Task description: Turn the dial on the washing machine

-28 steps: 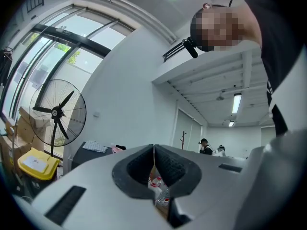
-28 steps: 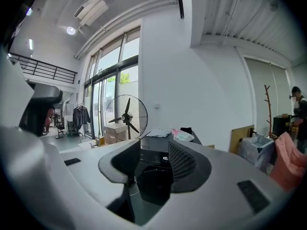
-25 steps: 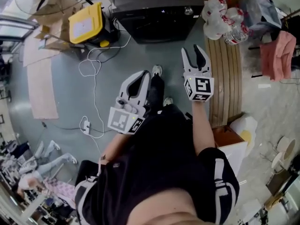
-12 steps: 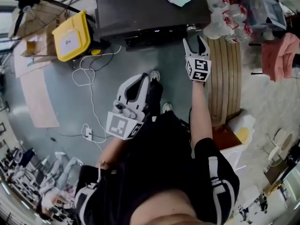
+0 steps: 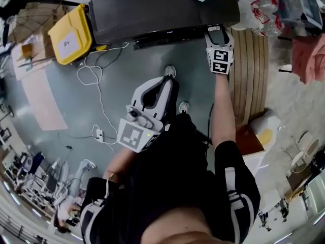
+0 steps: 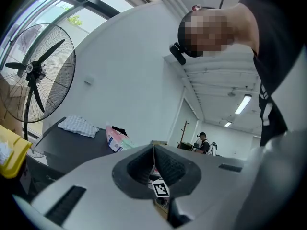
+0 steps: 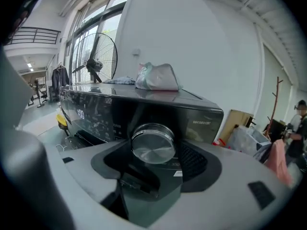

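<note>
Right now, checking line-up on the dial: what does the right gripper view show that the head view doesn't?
Only the right gripper view: the silver dial between its opening jaws, unpressed. Only the head view: the shut left gripper, back from the machine, and a slatted wooden bench. Both: the washing machine and the right gripper at its front.

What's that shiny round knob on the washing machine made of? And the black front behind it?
The dial looks like brushed metal, or metal-coated plastic: silvery, with fine streaks and soft reflections on its face. The front panel looks like glossy dark plastic or glass: it reflects light, and lit digits glow through it.
</note>
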A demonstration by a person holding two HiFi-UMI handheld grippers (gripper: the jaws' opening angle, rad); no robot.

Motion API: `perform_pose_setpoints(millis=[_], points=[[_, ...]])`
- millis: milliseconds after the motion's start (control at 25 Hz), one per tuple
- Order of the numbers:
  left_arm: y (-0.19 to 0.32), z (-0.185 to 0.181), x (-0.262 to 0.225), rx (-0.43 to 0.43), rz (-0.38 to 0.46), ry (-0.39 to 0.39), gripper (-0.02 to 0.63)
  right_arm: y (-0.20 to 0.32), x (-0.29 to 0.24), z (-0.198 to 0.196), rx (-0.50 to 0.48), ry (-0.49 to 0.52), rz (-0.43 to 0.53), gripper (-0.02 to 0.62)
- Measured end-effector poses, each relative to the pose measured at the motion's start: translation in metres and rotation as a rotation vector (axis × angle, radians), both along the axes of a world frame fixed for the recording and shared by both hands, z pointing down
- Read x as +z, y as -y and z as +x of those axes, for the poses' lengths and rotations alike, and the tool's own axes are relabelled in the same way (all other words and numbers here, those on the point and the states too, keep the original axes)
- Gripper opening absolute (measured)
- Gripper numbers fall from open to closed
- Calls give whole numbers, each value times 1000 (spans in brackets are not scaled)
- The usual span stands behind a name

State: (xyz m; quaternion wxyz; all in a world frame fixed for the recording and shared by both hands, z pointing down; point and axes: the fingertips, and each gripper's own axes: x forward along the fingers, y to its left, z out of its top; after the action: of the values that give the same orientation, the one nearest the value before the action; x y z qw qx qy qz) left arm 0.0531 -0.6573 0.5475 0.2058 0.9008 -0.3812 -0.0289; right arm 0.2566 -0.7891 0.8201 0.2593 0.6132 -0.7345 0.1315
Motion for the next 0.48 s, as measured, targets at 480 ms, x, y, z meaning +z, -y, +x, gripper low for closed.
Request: perform_pose_setpoints(millis=[480], points=[[-4, -1, 12, 0, -20, 13, 23, 1, 3, 5, 74, 387, 11, 291]])
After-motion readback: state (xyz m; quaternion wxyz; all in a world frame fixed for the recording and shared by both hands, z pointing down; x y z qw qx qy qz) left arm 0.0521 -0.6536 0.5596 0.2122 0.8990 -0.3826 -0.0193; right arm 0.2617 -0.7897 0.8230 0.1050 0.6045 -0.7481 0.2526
